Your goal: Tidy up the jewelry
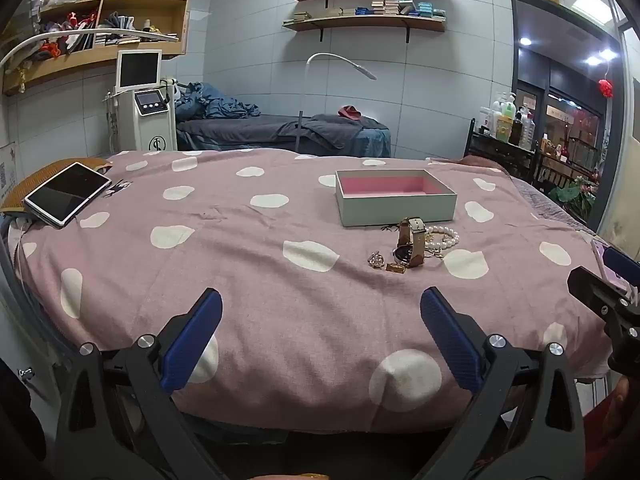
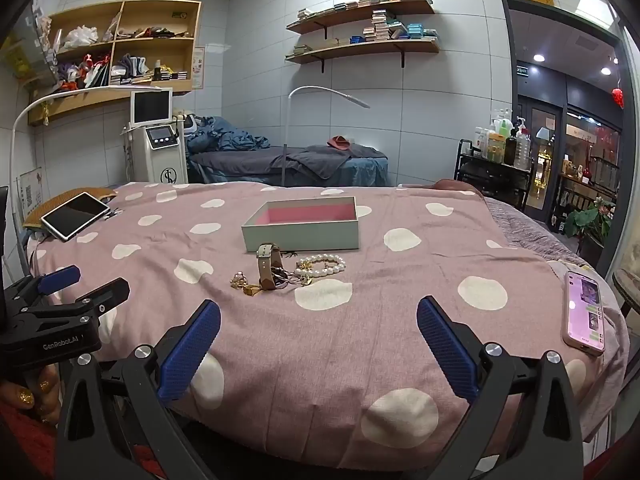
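An open pale green box with a pink lining [image 1: 396, 202] [image 2: 301, 236] sits on the pink spotted cloth. Just in front of it lies a small heap of jewelry: a tan-strapped watch [image 1: 410, 242] [image 2: 267, 266], a pearl bracelet [image 1: 444, 238] [image 2: 325, 265], a small sparkly piece [image 1: 376, 259] [image 2: 239, 279] and a gold piece [image 1: 394, 268] [image 2: 251, 290]. My left gripper [image 1: 320, 320] is open and empty near the front edge, left of the jewelry. My right gripper [image 2: 318, 324] is open and empty, also well short of the jewelry.
A tablet [image 1: 68, 192] [image 2: 75, 215] lies at the far left of the cloth. A pink phone [image 2: 584, 312] lies at the right edge. A white machine [image 1: 146, 100], a massage bed and a bottle cart [image 2: 496, 160] stand behind.
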`<action>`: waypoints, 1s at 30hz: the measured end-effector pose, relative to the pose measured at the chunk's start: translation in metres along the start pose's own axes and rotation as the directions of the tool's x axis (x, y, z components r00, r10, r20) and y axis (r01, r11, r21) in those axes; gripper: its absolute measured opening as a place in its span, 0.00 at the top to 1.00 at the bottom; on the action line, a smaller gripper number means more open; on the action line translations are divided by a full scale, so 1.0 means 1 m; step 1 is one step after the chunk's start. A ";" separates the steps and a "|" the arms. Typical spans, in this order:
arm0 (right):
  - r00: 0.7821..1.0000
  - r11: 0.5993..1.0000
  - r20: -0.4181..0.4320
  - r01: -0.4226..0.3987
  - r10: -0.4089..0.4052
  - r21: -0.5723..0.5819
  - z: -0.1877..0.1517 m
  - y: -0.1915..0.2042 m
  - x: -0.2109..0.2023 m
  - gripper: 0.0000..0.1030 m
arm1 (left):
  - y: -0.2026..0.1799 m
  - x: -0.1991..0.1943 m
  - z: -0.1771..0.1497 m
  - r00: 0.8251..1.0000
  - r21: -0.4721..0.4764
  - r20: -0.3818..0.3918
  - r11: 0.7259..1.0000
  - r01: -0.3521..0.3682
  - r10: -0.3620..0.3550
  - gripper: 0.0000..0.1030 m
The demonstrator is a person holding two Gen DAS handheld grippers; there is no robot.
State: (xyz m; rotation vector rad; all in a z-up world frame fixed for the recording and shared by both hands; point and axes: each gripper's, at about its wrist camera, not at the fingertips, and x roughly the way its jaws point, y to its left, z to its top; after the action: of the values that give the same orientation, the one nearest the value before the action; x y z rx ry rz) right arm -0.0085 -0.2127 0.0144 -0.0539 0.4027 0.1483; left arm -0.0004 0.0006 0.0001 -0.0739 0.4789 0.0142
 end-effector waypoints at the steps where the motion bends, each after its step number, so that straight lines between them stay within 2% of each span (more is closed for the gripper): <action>1: 1.000 1.000 0.001 0.001 -0.001 0.000 0.000 0.000 0.000 0.06 | 0.000 0.000 0.000 1.000 0.005 -0.005 1.000 -0.003 0.003 0.05; 30: 1.000 1.000 0.001 0.001 -0.001 -0.011 0.000 0.002 -0.001 0.06 | 0.001 0.000 -0.001 1.000 0.006 -0.001 1.000 -0.015 0.015 0.05</action>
State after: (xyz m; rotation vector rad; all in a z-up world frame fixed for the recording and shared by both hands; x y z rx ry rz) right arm -0.0098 -0.2107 0.0146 -0.0648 0.4013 0.1495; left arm -0.0009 0.0020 -0.0003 -0.0644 0.4805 0.0279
